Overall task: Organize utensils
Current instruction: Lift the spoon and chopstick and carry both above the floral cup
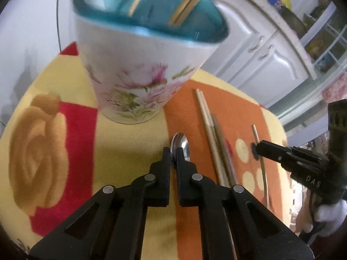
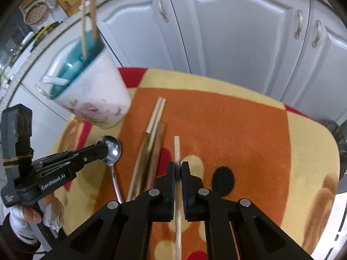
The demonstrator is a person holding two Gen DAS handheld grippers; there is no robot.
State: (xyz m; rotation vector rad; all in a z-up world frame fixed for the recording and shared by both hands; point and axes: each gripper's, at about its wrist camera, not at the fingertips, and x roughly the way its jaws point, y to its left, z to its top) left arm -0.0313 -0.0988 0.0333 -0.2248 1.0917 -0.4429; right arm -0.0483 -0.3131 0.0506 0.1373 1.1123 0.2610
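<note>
A metal spoon (image 1: 181,144) lies on the patterned cloth, and my left gripper (image 1: 173,152) is shut on the edge of its bowl. From the right wrist view the same spoon (image 2: 111,149) shows with the left gripper (image 2: 103,148) pinching its bowl. My right gripper (image 2: 177,166) is shut on a single pale chopstick (image 2: 177,147), also visible to the right in the left wrist view as a thin chopstick (image 1: 262,171) in the right gripper (image 1: 255,150). A floral cup (image 1: 138,80) with a teal inside holds several chopsticks and a white utensil.
Between the grippers lie loose chopsticks (image 2: 153,134) on the orange, yellow and red cloth (image 2: 249,143). White cabinet doors (image 2: 238,32) stand behind the table. A white-gloved hand (image 2: 19,218) holds the left gripper. The cloth's edge curves away at the right.
</note>
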